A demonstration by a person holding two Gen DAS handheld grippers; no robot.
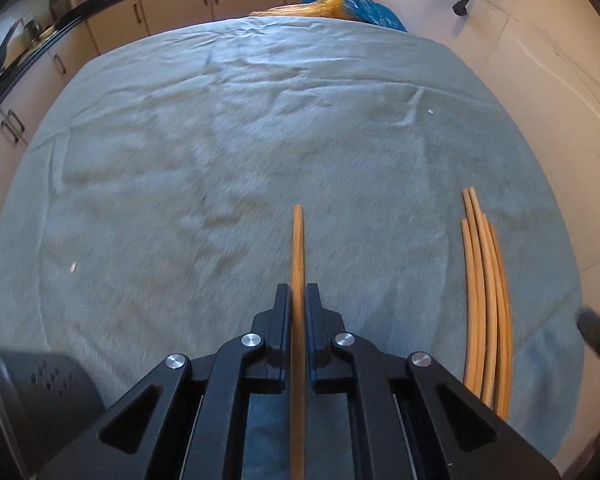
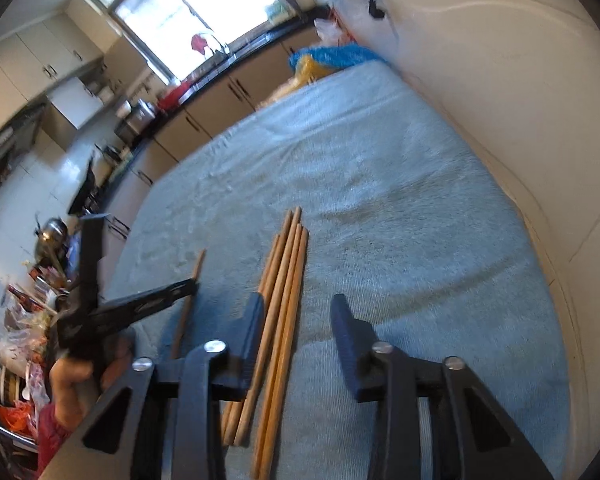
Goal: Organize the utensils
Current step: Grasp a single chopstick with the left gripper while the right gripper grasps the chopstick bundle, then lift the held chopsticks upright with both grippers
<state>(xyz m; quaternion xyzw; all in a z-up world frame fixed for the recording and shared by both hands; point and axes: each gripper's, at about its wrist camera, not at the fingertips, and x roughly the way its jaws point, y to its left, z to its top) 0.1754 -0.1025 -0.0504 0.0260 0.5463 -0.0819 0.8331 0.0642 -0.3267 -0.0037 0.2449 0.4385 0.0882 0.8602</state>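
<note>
Between the fingers of my left tool (image 1: 299,290) sat a single chopstick (image 1: 298,248), clamped along its length and pointing straight ahead over the grey-blue cloth (image 1: 220,140) on the bench. Off to its right lay the bundle of chopsticks (image 1: 486,300), four or so that I could count, side by side and roughly parallel, well apart from the one I held. My right tool (image 2: 296,312) hovered over that same bundle with its fingers spread wide and nothing in them; the sticks passed under its left finger.

To do this well, I judged the held stick had to travel sideways, keep its heading parallel to the bundle, and come down flat just beside the outermost stick with the tips level. Letting go too high could let it roll on the wrinkled cloth.

What stood in the way was mostly my own right tool, parked above the landing spot. A black chair back (image 1: 40,384) sat at the near left edge, and kitchen cabinets (image 1: 172,4) ran behind, all clear of the path.
</note>
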